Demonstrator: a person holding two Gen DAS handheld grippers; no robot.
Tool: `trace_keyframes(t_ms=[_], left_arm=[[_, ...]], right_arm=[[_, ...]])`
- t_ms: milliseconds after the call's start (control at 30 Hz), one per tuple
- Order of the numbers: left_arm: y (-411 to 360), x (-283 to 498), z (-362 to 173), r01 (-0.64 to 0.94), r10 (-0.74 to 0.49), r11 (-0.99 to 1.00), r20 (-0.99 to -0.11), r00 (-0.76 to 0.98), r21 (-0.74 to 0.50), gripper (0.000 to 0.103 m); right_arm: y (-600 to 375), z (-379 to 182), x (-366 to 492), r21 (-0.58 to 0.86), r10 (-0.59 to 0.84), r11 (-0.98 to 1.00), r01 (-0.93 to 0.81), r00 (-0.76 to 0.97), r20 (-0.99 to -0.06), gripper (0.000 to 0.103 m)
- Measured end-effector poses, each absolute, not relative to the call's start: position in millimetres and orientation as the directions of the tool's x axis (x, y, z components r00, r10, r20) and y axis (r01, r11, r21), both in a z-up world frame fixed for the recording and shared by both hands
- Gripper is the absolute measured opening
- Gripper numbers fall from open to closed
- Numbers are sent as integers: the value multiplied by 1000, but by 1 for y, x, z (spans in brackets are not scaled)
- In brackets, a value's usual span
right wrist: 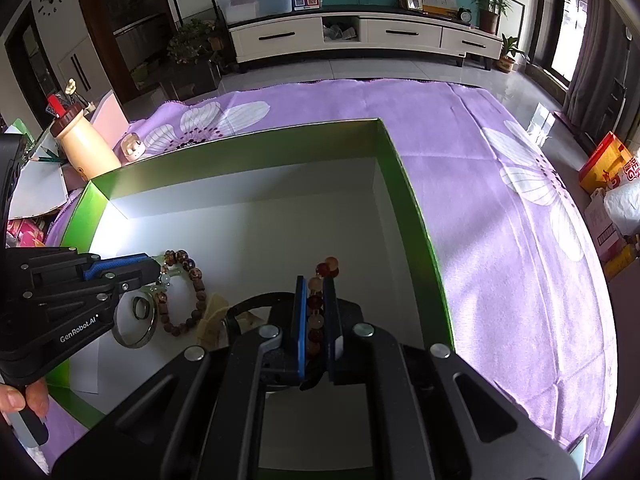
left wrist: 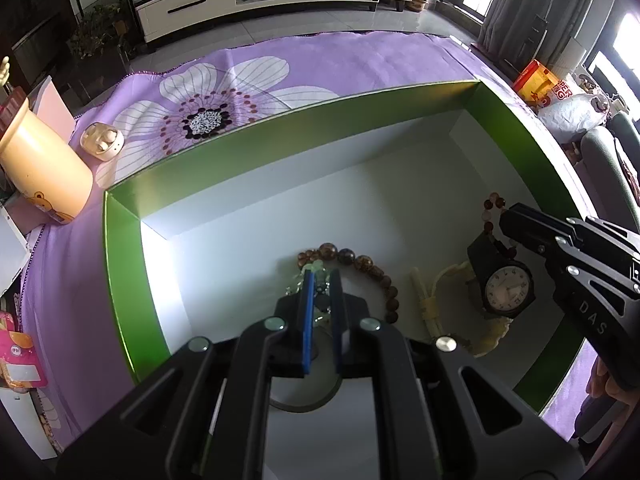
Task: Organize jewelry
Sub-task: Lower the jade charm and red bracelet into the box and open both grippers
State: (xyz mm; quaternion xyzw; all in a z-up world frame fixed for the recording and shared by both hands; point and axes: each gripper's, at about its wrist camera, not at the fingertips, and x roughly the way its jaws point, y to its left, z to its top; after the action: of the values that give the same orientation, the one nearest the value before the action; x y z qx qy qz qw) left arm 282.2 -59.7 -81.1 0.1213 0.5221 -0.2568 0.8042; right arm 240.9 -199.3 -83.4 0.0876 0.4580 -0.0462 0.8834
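A green box (left wrist: 280, 128) with a white floor holds the jewelry; it also shows in the right wrist view (right wrist: 424, 216). My left gripper (left wrist: 322, 280) is shut on a pale green bead bracelet (left wrist: 316, 268) above a brown bead bracelet (left wrist: 360, 262). My right gripper (right wrist: 316, 280) is shut on a red and peach bead bracelet (right wrist: 320, 276), held just above the box floor. A black watch (left wrist: 506, 290), a cream strap (left wrist: 424, 300) and a metal bangle (right wrist: 134, 332) with a dark ring (right wrist: 141, 308) lie in the box.
The box sits on a purple flowered cloth (right wrist: 500, 184). A cream bottle-shaped holder (left wrist: 44, 172) and a small cream case (left wrist: 102, 142) stand left of the box. Boxes and bags (right wrist: 608, 184) lie off the right edge.
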Motion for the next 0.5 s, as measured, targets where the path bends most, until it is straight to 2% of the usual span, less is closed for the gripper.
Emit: trace_keyframes(t_ms=[500], left_arm=[[-61, 283, -83, 536, -270, 842, -908, 319, -63, 7]], right_arm=[[-200, -84, 242, 110, -4, 980, 166, 570, -822, 7]])
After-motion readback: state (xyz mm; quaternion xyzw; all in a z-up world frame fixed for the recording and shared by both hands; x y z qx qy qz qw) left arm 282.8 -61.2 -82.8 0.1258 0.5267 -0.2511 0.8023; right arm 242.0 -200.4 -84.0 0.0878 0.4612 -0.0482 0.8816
